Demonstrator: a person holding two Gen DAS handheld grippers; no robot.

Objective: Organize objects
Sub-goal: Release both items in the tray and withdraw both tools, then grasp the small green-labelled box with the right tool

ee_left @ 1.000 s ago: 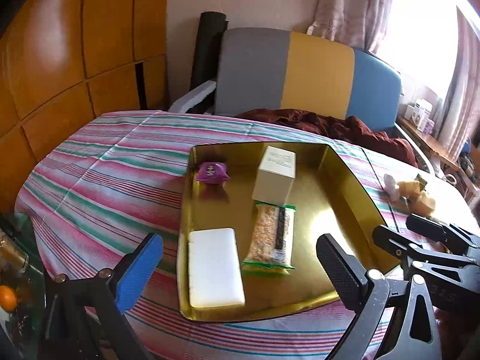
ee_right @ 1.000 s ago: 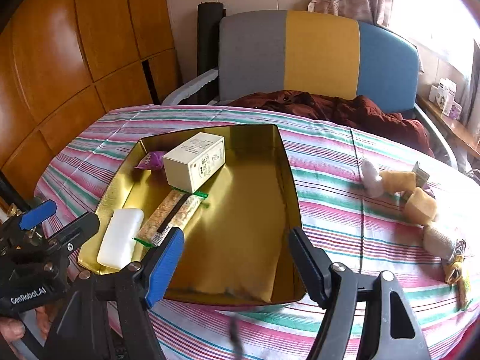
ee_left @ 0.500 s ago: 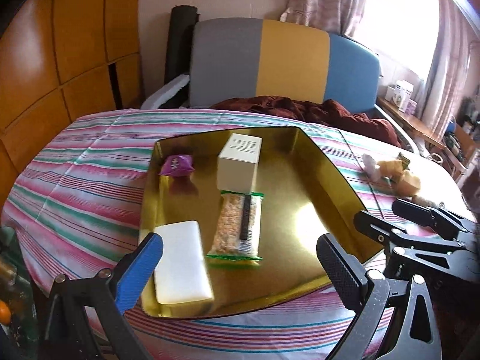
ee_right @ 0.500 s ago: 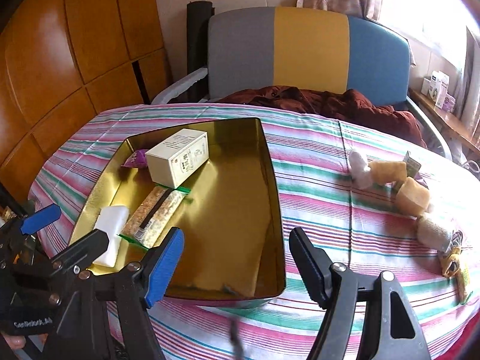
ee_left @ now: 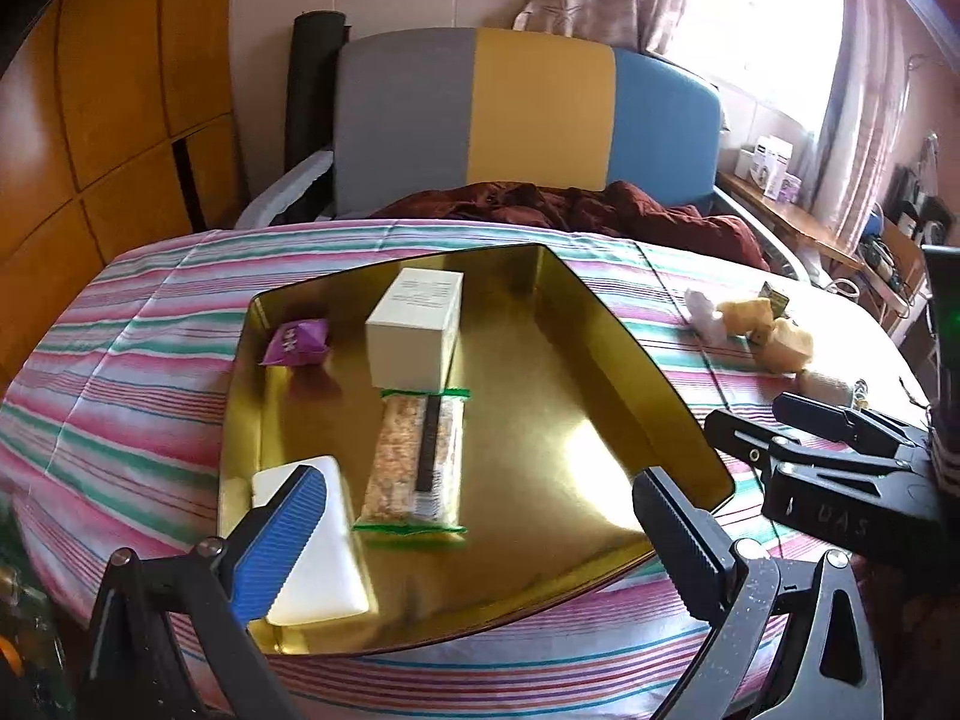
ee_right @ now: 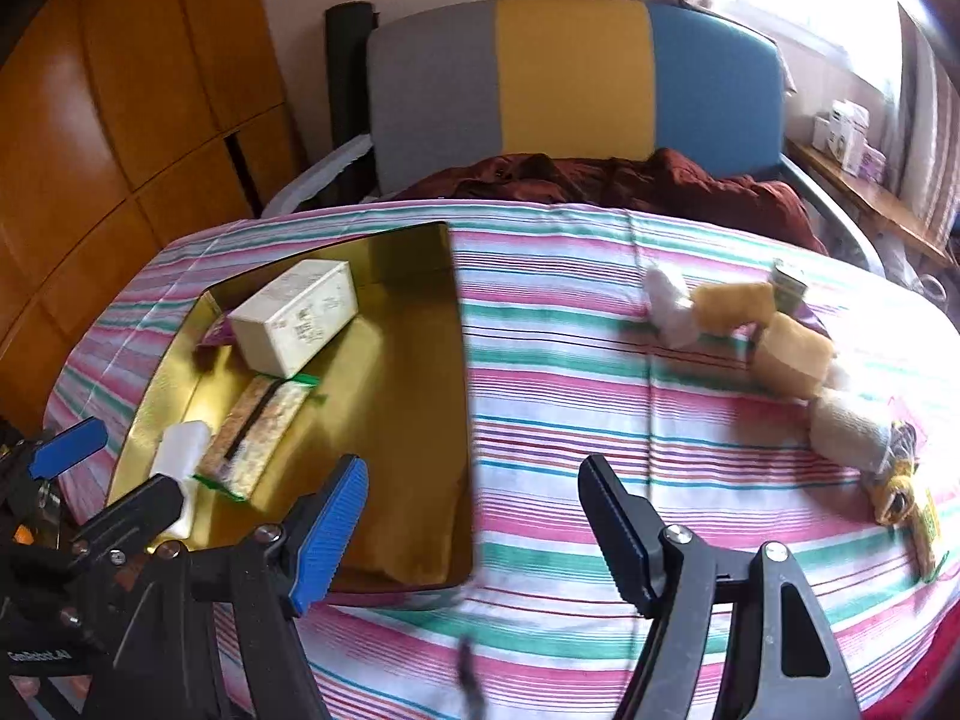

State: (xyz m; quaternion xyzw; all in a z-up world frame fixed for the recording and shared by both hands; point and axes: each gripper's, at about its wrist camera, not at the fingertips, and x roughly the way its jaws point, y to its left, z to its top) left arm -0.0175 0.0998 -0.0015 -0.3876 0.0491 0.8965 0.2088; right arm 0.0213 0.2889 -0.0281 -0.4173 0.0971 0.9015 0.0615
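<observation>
A gold tray lies on the striped tablecloth. In it are a white box, a purple packet, a clear snack bag and a white block. My left gripper hangs open over the tray's near edge, nothing between its fingers. My right gripper is open above the cloth beside the tray's right rim, holding nothing. Loose items lie to the right: a white piece, tan blocks, a pale roll.
A grey, yellow and blue chair back with a dark red cloth stands behind the table. Wood panels fill the left. A shelf with small boxes runs along the window at the right.
Both views have swung to the right. In the right wrist view the tray slid left and the loose items on the cloth came closer. Both grippers stayed open.
</observation>
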